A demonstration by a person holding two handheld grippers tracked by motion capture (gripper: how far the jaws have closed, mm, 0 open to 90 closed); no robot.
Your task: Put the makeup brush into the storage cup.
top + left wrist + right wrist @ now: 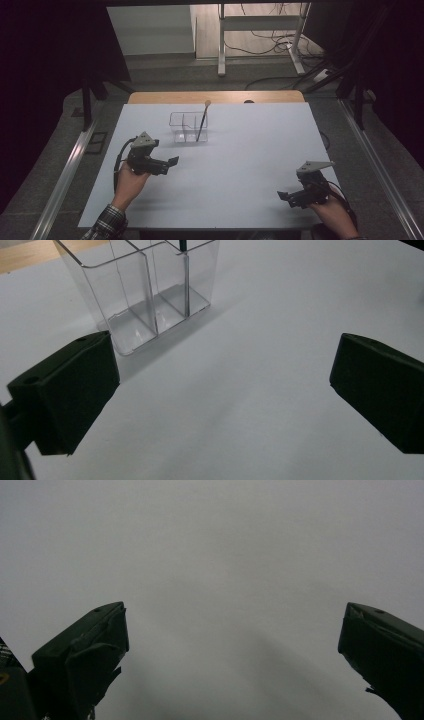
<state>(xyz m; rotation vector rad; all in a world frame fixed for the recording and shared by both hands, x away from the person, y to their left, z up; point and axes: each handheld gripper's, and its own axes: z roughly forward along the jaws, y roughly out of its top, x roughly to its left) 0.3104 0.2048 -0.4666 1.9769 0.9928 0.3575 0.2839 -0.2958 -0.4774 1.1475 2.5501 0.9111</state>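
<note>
A clear plastic organiser [188,127] with several compartments stands on the white table [240,150] toward the back. A thin dark stick with a pale tip [202,121] leans upright in its right compartment. My left gripper [171,164] is held low at the left, open and empty, its jaws pointing right. In the left gripper view the organiser [145,295] stands just beyond the jaws, left of centre, with the gripper [225,390] apart from it. My right gripper [284,197] rests near the front right corner, open, with bare table between its jaws [232,650].
A wooden strip [215,96] borders the table's far edge. Metal rails run along both sides of the table. Beyond it stand a white desk frame [260,35] and loose cables on the floor.
</note>
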